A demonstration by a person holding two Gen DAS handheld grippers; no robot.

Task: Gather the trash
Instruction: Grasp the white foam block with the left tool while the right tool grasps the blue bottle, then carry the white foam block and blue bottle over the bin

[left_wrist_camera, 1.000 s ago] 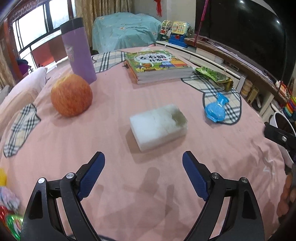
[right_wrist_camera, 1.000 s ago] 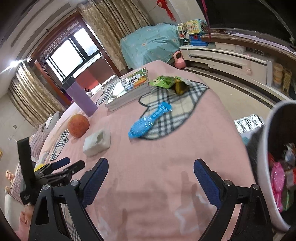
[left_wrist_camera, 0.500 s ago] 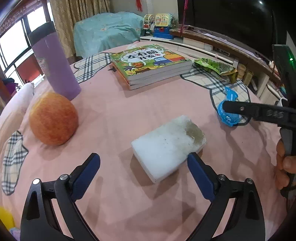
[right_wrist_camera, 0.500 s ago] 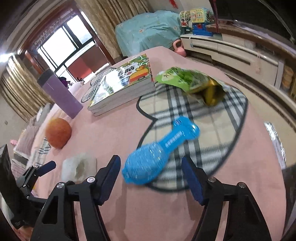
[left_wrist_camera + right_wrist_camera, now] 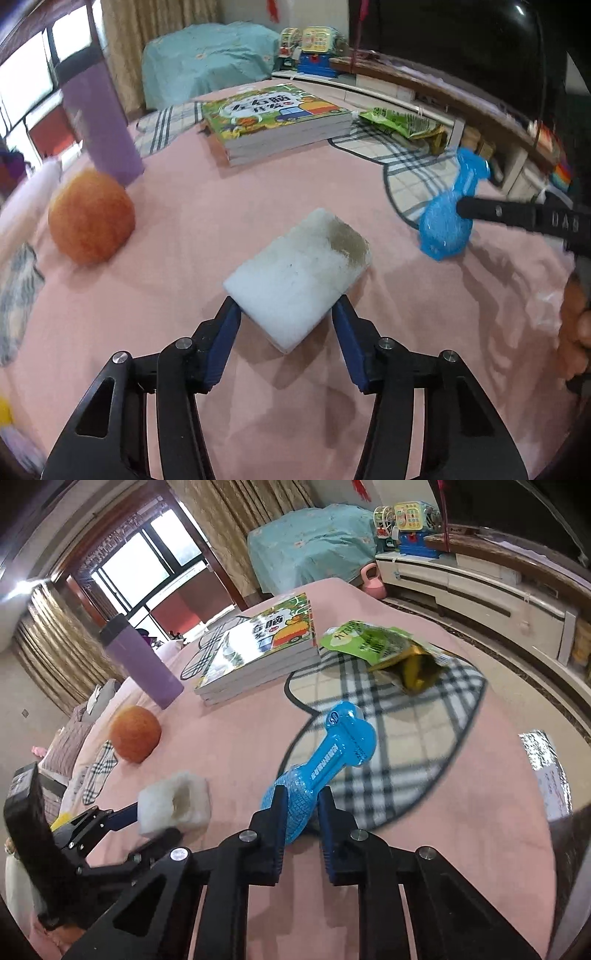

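Left claw (image 5: 286,319): its jaws have just been closing, and the blue pads now sit against both sides of the near end of a white sponge (image 5: 299,278), pinching it.
Right claw (image 5: 301,814): its jaws have just been closing and are nearly together, pinching the crinkled near end of a blue plastic wrapper (image 5: 328,757); in the left wrist view this claw reaches in from the right edge, a hand (image 5: 574,332) partly visible behind it.
Sponge: a rectangular block with a brownish dirty patch at its far corner, lying on the pink cloth of the counter (image 5: 184,206), near the middle.
Blue wrapper: shaped like a small bottle, its rounded far end pointing away over a plaid patch (image 5: 417,734) in the cloth; it lies to the right of the sponge.
Green snack bag (image 5: 380,646): open and crumpled, gold lining showing, on the far part of the plaid patch, just beside the books.
Books (image 5: 273,118): a flat stack with a colourful cover, at the far side of the counter.
Apple (image 5: 92,216): left of the sponge, apart from it.
Purple bottle (image 5: 99,122): upright with a dark lid, just behind the apple.
Background: curtains, windows, and furniture under a light blue cover (image 5: 310,542).
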